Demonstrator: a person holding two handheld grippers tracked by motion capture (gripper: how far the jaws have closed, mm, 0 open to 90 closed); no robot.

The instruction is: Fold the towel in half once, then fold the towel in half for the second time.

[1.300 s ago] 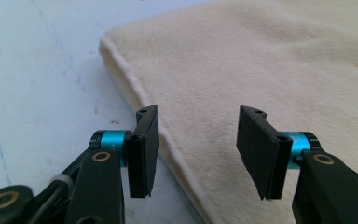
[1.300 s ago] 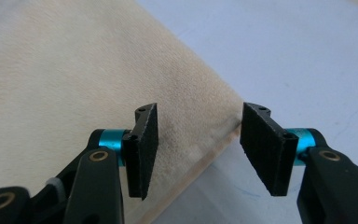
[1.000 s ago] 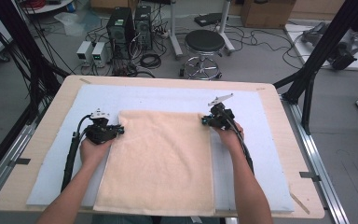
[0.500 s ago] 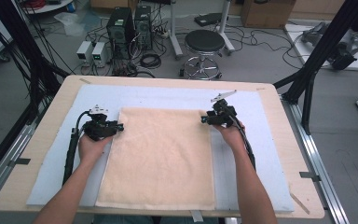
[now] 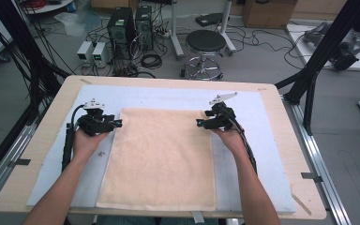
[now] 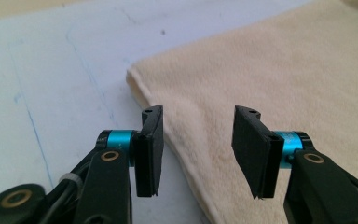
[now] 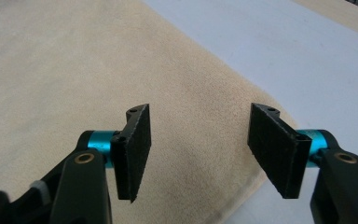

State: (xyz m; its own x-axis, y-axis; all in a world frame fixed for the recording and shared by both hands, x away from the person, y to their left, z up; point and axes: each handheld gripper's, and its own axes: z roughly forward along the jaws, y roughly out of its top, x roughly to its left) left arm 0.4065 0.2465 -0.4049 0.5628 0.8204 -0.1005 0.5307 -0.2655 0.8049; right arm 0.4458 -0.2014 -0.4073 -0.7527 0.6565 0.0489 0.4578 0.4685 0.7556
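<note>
Both tongs (image 5: 118,123) (image 5: 199,123) now apart, drawn back to towel (image 5: 161,159) edges

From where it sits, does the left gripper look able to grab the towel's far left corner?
Probably yes. The left gripper is open at the towel's far left corner, its jaws straddling the towel's edge, and nothing lies between them on the blue mat. It likely needs only to dip and close.

A cream terry towel (image 5: 161,157) lies spread flat and smooth in the middle of the pale blue mat (image 5: 262,154), long side toward the person.
</note>
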